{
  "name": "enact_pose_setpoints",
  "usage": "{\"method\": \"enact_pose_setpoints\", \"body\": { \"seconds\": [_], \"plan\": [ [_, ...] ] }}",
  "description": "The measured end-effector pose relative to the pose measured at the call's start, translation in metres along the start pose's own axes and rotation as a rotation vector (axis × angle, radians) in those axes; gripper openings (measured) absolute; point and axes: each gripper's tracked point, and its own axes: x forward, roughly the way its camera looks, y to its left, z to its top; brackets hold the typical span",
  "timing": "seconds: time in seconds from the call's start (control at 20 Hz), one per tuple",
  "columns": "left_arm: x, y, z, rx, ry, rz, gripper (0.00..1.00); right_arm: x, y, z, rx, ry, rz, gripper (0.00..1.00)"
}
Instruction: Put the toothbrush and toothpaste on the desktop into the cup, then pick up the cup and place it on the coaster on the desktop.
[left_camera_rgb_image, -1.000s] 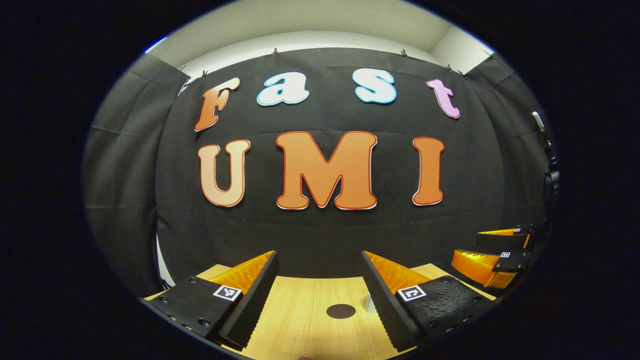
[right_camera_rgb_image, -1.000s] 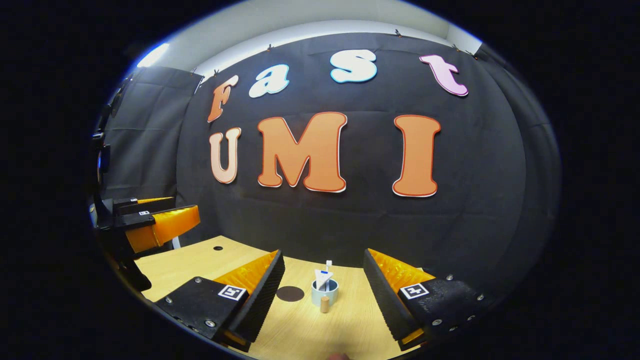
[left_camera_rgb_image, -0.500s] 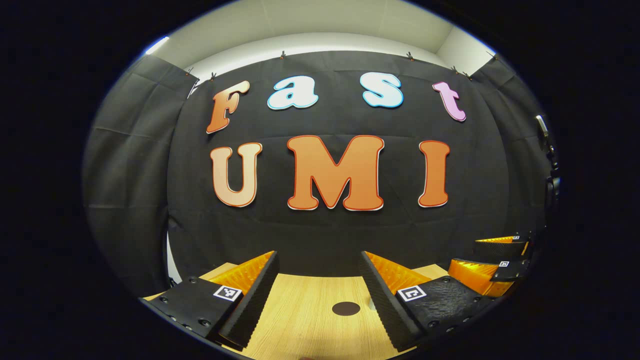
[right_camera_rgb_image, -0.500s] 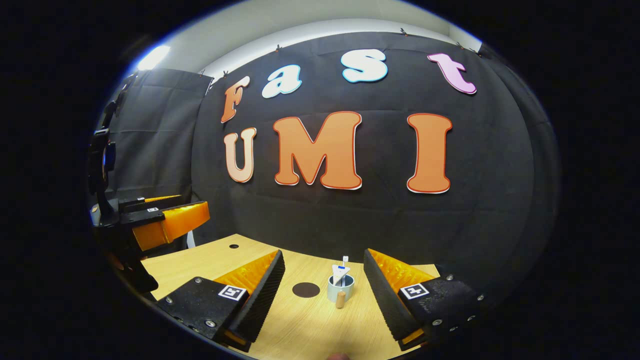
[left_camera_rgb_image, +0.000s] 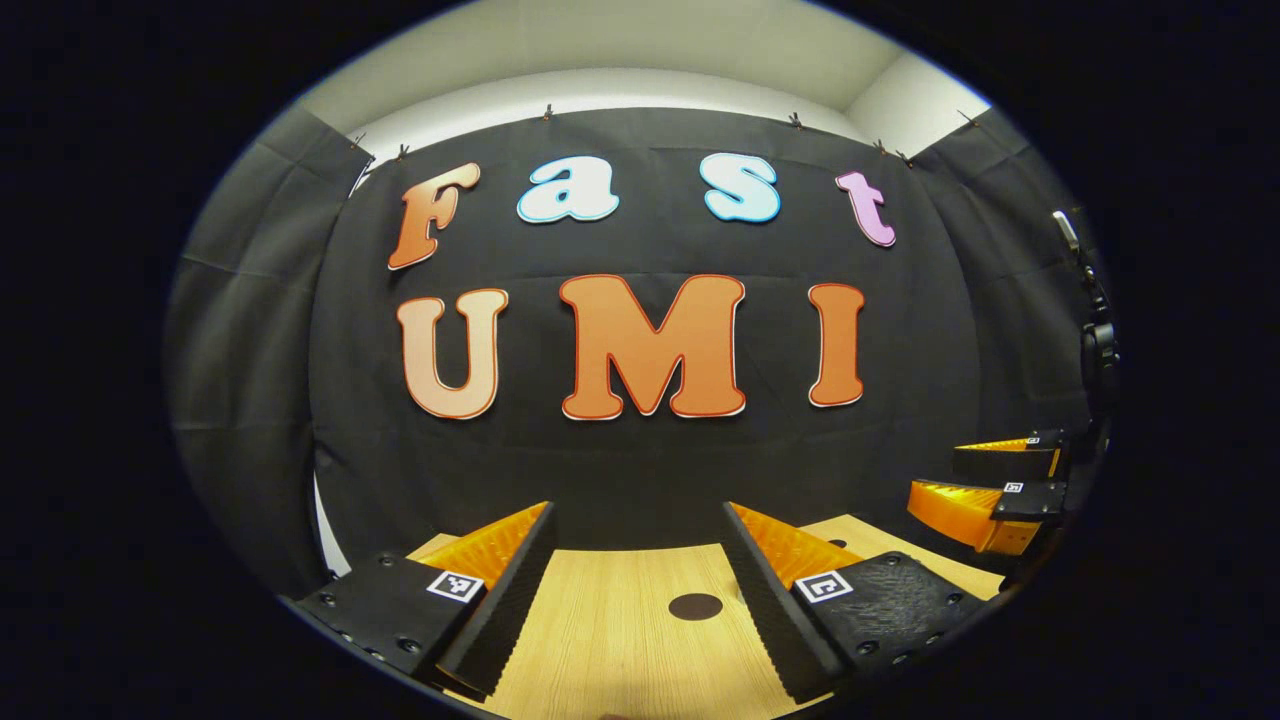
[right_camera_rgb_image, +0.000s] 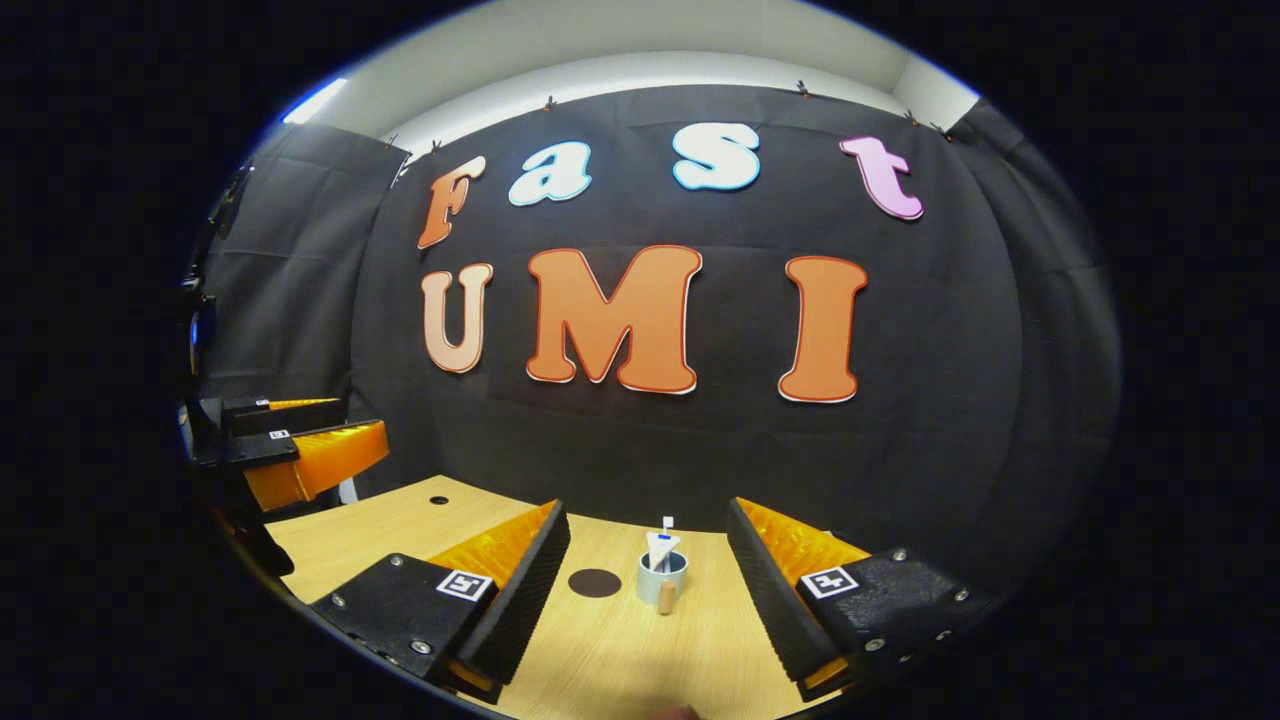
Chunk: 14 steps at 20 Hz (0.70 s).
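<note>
A pale blue cup (right_camera_rgb_image: 661, 579) with a wooden handle stands on the wooden desktop (right_camera_rgb_image: 620, 650), with the toothbrush (right_camera_rgb_image: 668, 530) and the white toothpaste tube (right_camera_rgb_image: 660, 548) upright inside it. Just left of the cup lies the dark round coaster (right_camera_rgb_image: 594, 583), which the left gripper view shows as a dark disc (left_camera_rgb_image: 695, 606). My right gripper (right_camera_rgb_image: 648, 560) is open, held well back from the cup with nothing between its fingers. My left gripper (left_camera_rgb_image: 640, 555) is open and empty too, hovering back from the coaster. The left gripper (right_camera_rgb_image: 300, 450) appears at the left edge of the right gripper view.
The black cloth wall rises right behind the desktop's far edge. A small hole (right_camera_rgb_image: 438, 499) sits in the desktop at the far left. The right gripper (left_camera_rgb_image: 1000, 485) shows at the right edge of the left gripper view.
Both cameras swayed slightly, first shifting the scene right, then back left. The cup, toothbrush, toothpaste and coaster stayed put, and both grippers stayed open.
</note>
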Motion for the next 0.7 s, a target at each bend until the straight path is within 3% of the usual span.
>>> {"method": "enact_pose_setpoints", "body": {
  "seconds": [0.4, 0.7],
  "plan": [
    [-0.013, -0.014, -0.036, -0.001, 0.058, -0.024, 0.97, -0.017, 0.006, -0.025, -0.012, 0.049, 0.018, 0.97],
    [-0.008, -0.040, -0.039, 0.049, 0.020, 0.002, 0.96, -0.015, -0.021, -0.043, 0.007, 0.057, 0.060, 0.97]
  ]
}}
